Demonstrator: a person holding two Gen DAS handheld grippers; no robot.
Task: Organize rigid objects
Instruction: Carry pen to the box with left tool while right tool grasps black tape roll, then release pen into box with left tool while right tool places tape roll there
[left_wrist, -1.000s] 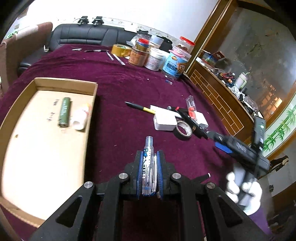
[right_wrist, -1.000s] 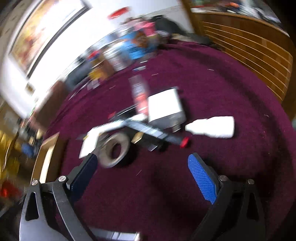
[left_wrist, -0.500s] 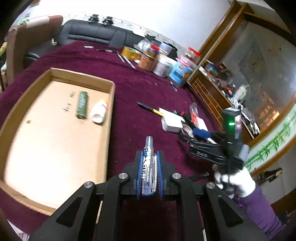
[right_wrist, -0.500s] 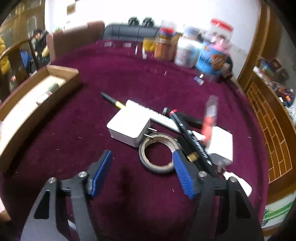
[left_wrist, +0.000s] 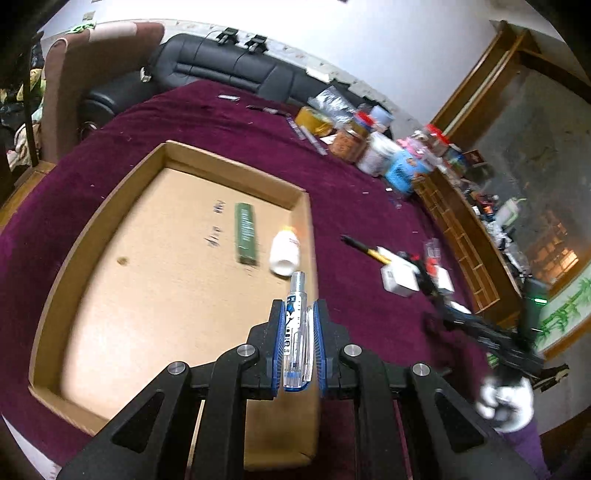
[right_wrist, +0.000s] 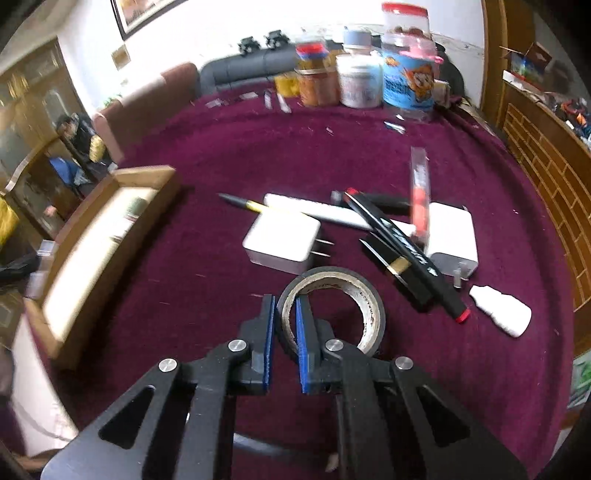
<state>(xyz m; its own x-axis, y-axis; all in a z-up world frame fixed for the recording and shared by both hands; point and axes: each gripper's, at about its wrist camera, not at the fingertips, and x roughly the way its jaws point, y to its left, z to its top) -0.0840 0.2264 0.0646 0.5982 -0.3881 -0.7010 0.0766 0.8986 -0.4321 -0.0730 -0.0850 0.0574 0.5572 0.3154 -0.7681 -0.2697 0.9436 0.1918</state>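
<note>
My left gripper (left_wrist: 298, 309) is shut on a clear pen with blue print (left_wrist: 295, 332), whose tip sticks out forward. It hangs over the right rim of the cardboard tray (left_wrist: 229, 159). A green box (left_wrist: 245, 232) and a small white bottle (left_wrist: 284, 251) lie in the tray. My right gripper (right_wrist: 285, 301) has its jaws closing tight on the left wall of a black tape roll (right_wrist: 369, 306), one pad outside and one inside the ring. The roll rests on the purple cloth.
Beyond the roll lie a white charger (right_wrist: 282, 236), a second charger (right_wrist: 450, 229), a black marker (right_wrist: 402, 251), a yellow-black pen (right_wrist: 240, 202) and a white dropper bottle (right_wrist: 502, 314). Jars (right_wrist: 406, 85) stand at the far edge. A gloved hand (left_wrist: 504, 406) shows at right.
The left gripper carried the pen leftward, from over the cloth to over the tray's right rim. The right gripper swung toward the tape roll and closed from wide open onto its wall.
</note>
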